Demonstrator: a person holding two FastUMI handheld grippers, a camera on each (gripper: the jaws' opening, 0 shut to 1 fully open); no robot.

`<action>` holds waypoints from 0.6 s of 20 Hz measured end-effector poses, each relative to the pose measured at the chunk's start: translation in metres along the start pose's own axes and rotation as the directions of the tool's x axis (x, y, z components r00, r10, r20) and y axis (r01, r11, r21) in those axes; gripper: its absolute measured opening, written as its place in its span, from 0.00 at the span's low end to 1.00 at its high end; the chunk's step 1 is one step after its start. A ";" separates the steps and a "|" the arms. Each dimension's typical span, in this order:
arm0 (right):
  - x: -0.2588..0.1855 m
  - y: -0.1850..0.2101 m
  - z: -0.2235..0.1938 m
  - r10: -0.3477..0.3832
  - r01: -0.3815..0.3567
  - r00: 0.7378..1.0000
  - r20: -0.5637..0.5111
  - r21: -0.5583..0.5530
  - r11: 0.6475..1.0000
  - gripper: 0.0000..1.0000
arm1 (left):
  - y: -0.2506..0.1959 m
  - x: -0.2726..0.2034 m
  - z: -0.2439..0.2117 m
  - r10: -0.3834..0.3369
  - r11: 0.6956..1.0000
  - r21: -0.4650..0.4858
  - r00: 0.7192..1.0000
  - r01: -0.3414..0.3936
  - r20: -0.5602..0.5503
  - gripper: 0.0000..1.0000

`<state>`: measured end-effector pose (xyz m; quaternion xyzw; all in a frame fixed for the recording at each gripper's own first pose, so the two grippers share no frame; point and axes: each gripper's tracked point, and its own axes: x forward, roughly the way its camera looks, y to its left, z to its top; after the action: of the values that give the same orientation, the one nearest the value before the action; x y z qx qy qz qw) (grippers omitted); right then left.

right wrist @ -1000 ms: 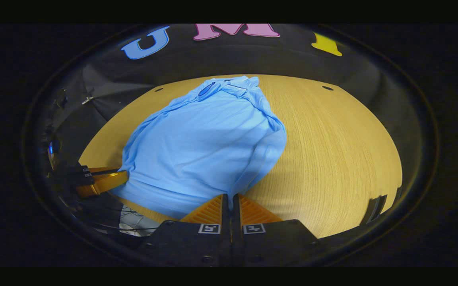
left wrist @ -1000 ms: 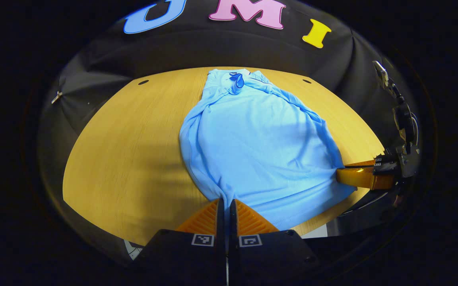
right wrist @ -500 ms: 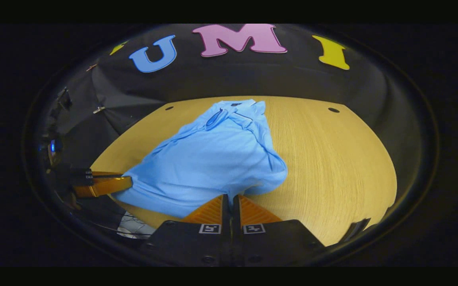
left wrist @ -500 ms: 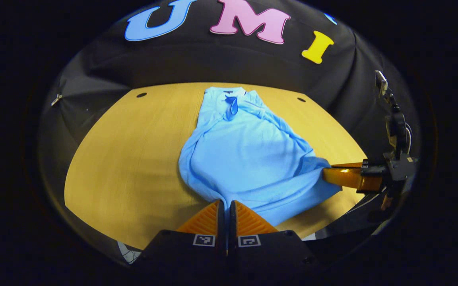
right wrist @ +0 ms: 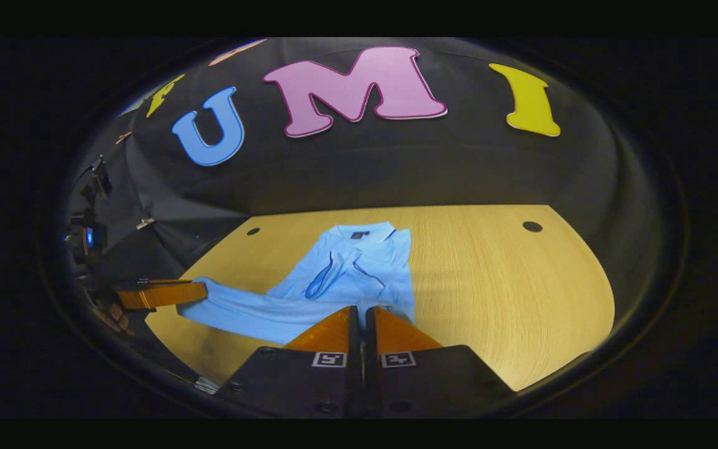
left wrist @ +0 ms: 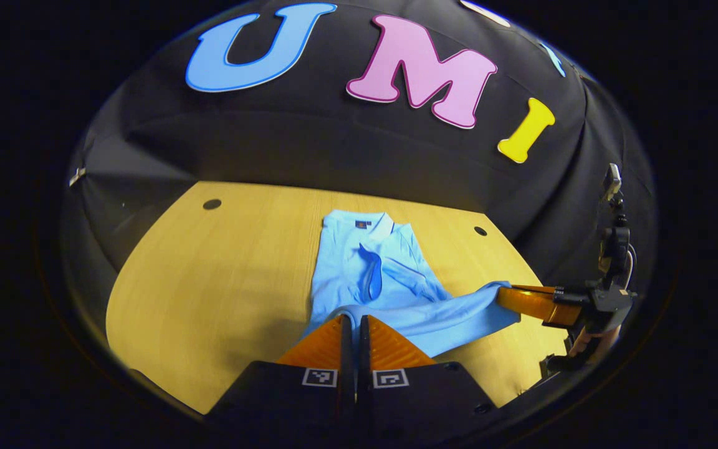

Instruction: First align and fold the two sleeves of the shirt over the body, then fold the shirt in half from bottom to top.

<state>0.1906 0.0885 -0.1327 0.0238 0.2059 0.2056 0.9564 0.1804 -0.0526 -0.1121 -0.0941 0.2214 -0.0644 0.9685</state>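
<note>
A light blue polo shirt (left wrist: 390,262) lies on the wooden table (left wrist: 209,280), collar at the far end. My left gripper (left wrist: 353,321) is shut on one corner of the bottom hem. The right gripper (left wrist: 508,296) holds the other corner off to the right, and the hem stretches between them above the shirt's body. In the right gripper view the shirt (right wrist: 365,259) shows its collar and placket, with my right gripper (right wrist: 362,315) shut on the hem. The left gripper (right wrist: 200,290) pinches the hem's far end at the left.
Small round holes sit near the table's back corners (left wrist: 212,204) (right wrist: 531,226). The booth's black cloth wall stands close behind the table. A hand (left wrist: 589,343) holds the right gripper at the table's right edge. Bare wood (right wrist: 508,280) lies right of the shirt.
Both grippers have carried the hem up and forward toward the collar. The shirt's lower half has folded over, so much less of the body shows now.
</note>
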 end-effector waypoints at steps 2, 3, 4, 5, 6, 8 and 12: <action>0.024 -0.003 0.028 0.010 -0.009 0.999 0.036 -0.035 0.999 0.00 | 0.004 0.024 0.034 -0.005 1.000 0.015 1.000 0.005 0.029 0.06; 0.037 -0.005 0.042 0.014 -0.012 0.998 0.054 -0.046 0.999 0.00 | 0.006 0.038 0.052 -0.006 1.000 0.023 0.999 0.005 0.045 0.06; 0.053 -0.006 0.056 0.019 -0.015 0.997 0.073 -0.051 0.999 0.00 | 0.007 0.052 0.066 -0.007 0.999 0.033 0.998 0.005 0.057 0.06; 0.071 -0.010 0.070 0.019 -0.015 0.996 0.090 -0.053 0.998 0.05 | 0.011 0.073 0.084 -0.006 0.999 0.050 0.998 0.002 0.066 0.06; 0.091 -0.015 0.087 0.014 -0.008 0.993 0.115 -0.053 0.999 0.00 | 0.014 0.096 0.100 -0.006 0.998 0.070 0.997 0.001 0.075 0.06; 0.121 -0.026 0.110 0.001 0.007 0.990 0.143 -0.055 0.998 0.11 | 0.022 0.135 0.122 0.005 0.995 0.103 0.996 -0.014 0.086 0.06; 0.196 -0.059 0.134 -0.055 0.065 0.986 0.159 -0.055 0.996 0.05 | 0.046 0.218 0.142 0.039 0.993 0.106 0.997 -0.046 0.071 0.06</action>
<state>0.4299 0.1187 -0.0927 0.0051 0.1241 0.1801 0.9758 0.4417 -0.0219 -0.0869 -0.0393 0.1863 -0.0523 0.9803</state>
